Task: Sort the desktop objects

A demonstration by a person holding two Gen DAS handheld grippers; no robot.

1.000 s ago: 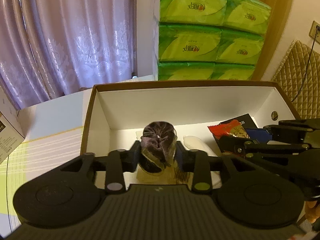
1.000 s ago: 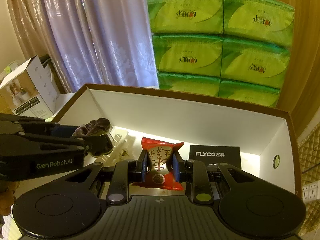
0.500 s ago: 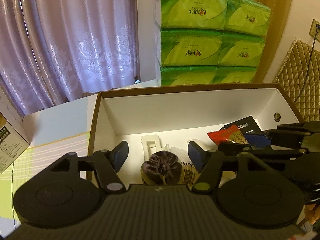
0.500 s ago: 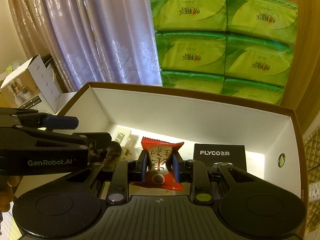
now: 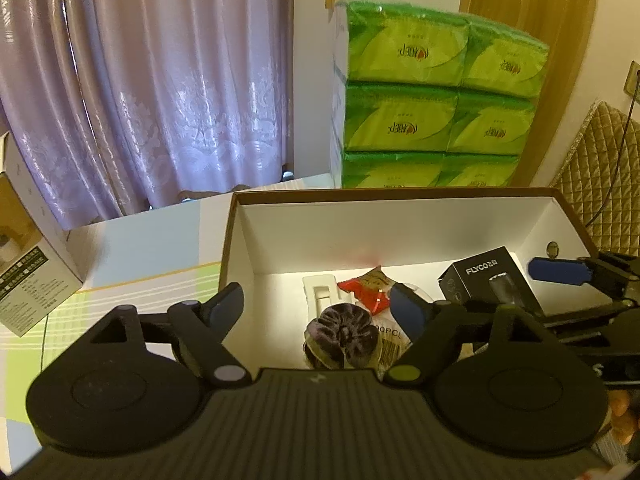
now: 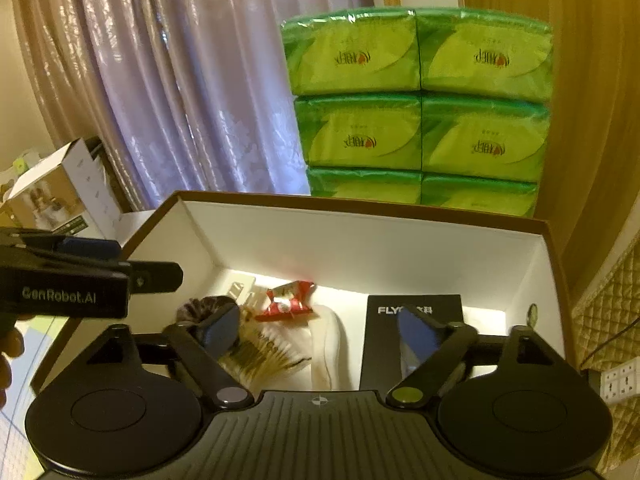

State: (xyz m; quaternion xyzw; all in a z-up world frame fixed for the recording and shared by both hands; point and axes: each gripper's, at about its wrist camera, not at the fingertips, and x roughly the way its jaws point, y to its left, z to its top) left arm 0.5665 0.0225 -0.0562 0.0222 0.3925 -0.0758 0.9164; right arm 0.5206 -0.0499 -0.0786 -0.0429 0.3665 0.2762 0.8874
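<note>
Left wrist: both grippers [image 5: 318, 308] [image 6: 316, 330] wide over box [image 5: 400, 216].

Left tool [image 5: 318, 306] spread wide, nothing between its fingers. Right tool [image 6: 318, 330] also spread wide and empty. Both level, pointing forward, side by side. Fingertips of a hand [image 6: 8, 354] at left edge.

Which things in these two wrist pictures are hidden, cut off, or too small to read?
- FLYCO box: right wrist view, the right gripper finger covers the middle of its name.
- Barcode packet: left wrist view, partly behind the left gripper body; print too small.
- Purple scrunchie: right wrist view, half behind a finger.
- Cardboard box: left wrist view, cut by the left edge.
</note>
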